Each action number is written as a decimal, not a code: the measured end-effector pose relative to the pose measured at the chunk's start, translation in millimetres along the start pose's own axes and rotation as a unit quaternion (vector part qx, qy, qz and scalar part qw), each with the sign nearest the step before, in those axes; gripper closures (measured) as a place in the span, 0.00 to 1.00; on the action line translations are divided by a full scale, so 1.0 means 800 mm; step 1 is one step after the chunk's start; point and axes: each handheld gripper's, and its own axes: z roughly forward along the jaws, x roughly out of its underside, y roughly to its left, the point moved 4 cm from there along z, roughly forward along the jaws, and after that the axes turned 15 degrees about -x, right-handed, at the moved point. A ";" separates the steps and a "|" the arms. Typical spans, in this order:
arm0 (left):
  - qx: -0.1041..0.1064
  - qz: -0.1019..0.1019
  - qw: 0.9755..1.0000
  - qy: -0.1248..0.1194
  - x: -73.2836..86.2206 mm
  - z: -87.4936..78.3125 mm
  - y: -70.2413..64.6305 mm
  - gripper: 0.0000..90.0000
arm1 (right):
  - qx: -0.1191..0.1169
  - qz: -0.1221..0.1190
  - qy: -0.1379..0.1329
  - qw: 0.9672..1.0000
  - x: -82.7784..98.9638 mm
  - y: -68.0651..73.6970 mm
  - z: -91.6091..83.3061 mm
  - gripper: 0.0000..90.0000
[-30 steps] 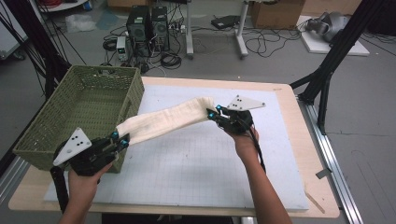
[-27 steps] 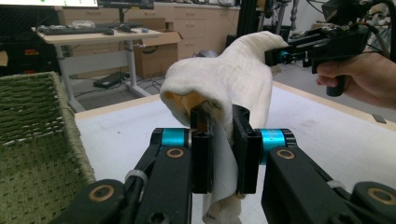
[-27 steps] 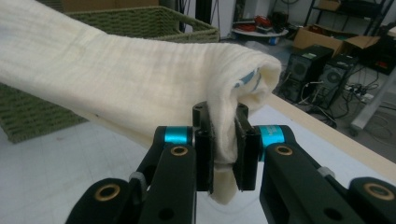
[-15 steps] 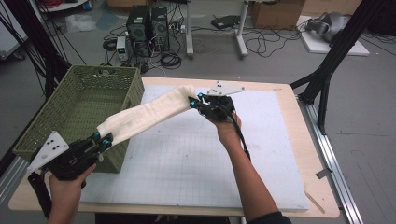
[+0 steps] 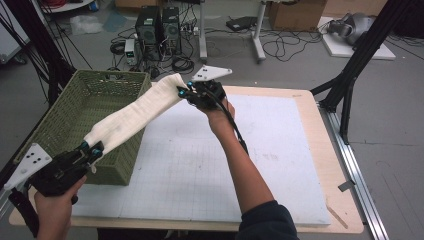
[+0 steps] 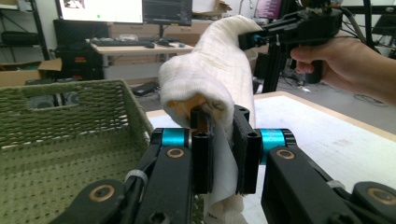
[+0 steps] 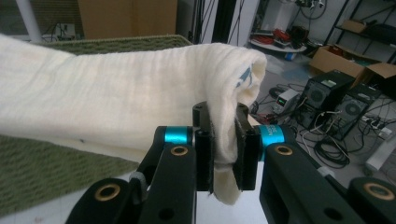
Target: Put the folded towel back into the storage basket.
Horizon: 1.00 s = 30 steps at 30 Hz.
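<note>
So the cream towel (image 5: 135, 110) is held up in the air, stretched between both grippers above the near right corner of the green basket (image 5: 65, 120). One end is pinched tight in the left gripper (image 5: 92, 149), the other end clamped in the right gripper (image 5: 184, 92), raised higher over the table's (image 5: 280, 150) far edge.

One cream cloth (image 5: 135, 111), one green basket (image 5: 60, 125), two grippers
</note>
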 end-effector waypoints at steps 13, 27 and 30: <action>-0.030 -0.003 1.000 -0.003 -0.002 -0.010 0.023 0.89 | -0.001 -0.010 0.003 1.000 -0.037 -0.007 0.069 0.91; -0.074 -0.003 0.997 0.005 0.002 -0.022 0.052 0.89 | -0.014 -0.016 0.020 1.000 -0.062 -0.006 0.154 0.91; -0.082 -0.005 0.997 0.007 0.003 -0.024 0.056 0.89 | -0.016 -0.015 0.024 0.999 -0.066 -0.004 0.171 0.91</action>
